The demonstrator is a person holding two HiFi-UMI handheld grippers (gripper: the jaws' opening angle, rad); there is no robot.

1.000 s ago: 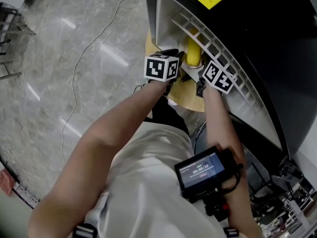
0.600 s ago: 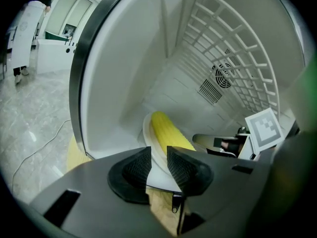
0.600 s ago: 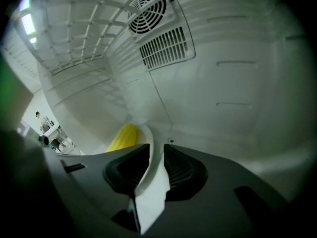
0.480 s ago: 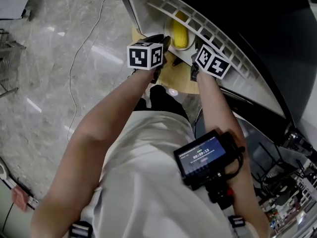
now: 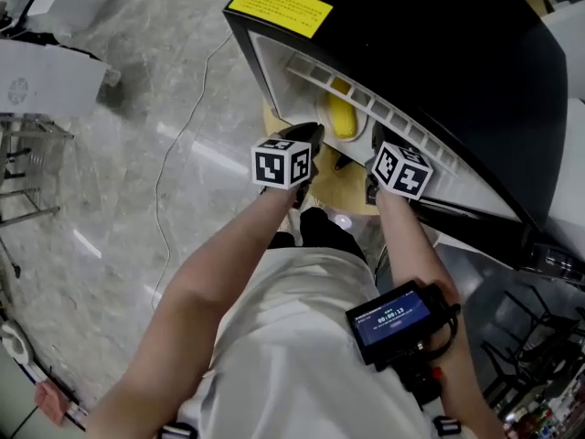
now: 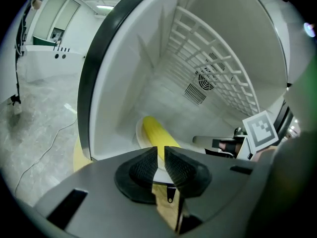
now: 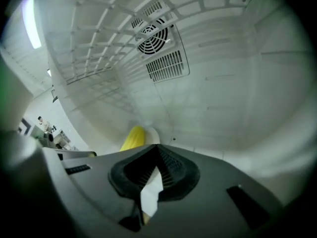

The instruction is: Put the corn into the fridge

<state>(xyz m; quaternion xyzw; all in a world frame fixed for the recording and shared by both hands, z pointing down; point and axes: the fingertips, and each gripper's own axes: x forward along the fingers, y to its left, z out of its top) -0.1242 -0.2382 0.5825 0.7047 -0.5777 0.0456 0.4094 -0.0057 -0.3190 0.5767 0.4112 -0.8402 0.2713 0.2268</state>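
My left claw [image 6: 161, 153], right claw [image 7: 157, 151] closed, empty, at black-rimmed white fridge [image 6: 92, 83] mouth; yellow corn cob [image 6: 157, 132] just ahead, cavity roomy.

Fridge [image 5: 475, 71] mouth open ahead of both grippers. Just ahead of left gripper [image 6: 161, 151], corn [image 6: 157, 132] on plate [image 6: 139, 133] takes up near floor; bare floor beyond. Wire shelf [image 6: 218, 68] caps headroom above. Black front rim [image 6: 95, 83] close on its left, right gripper [image 7: 157, 148] just beside on its right. Ahead of right gripper, clear to vented back wall [image 7: 158, 48].
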